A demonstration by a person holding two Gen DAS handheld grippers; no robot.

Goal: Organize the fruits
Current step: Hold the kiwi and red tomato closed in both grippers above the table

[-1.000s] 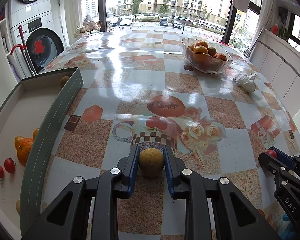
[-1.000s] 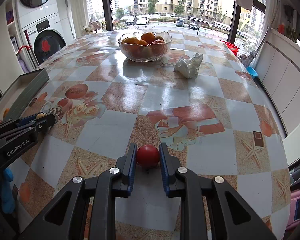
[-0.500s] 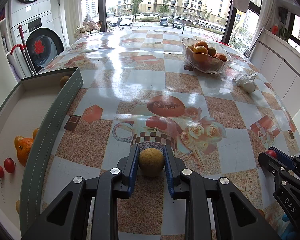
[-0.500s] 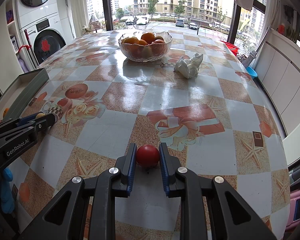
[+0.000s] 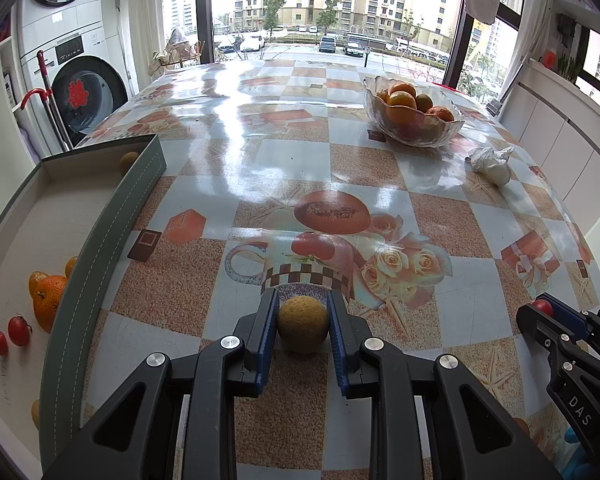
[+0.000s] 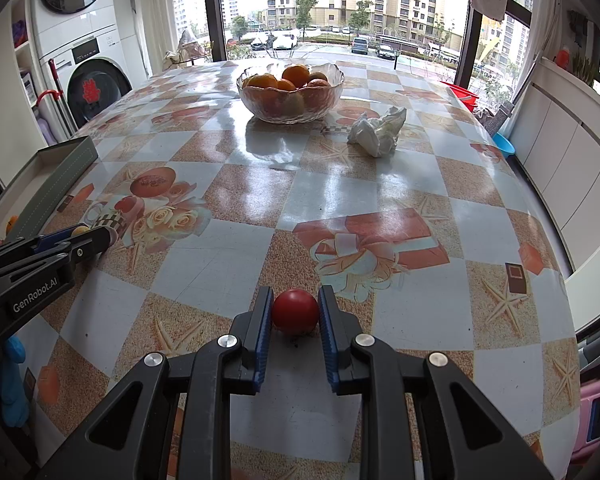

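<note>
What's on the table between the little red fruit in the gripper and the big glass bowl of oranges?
Nothing. In the right wrist view, only bare patterned tablecloth lies between the red fruit and the glass bowl; the crumpled tissue sits off to the right.

Bright kitchen-laundry room with a large table by tall windows

Daylight glares off the table's [image 5: 284,168] checked oilcloth. Far windows [image 5: 324,0] show apartment blocks and parked cars. A washer [image 5: 80,88] stands far left with a red-handled mop [image 5: 48,104] beside it; white cabinets [image 6: 568,152] line the right wall.
</note>
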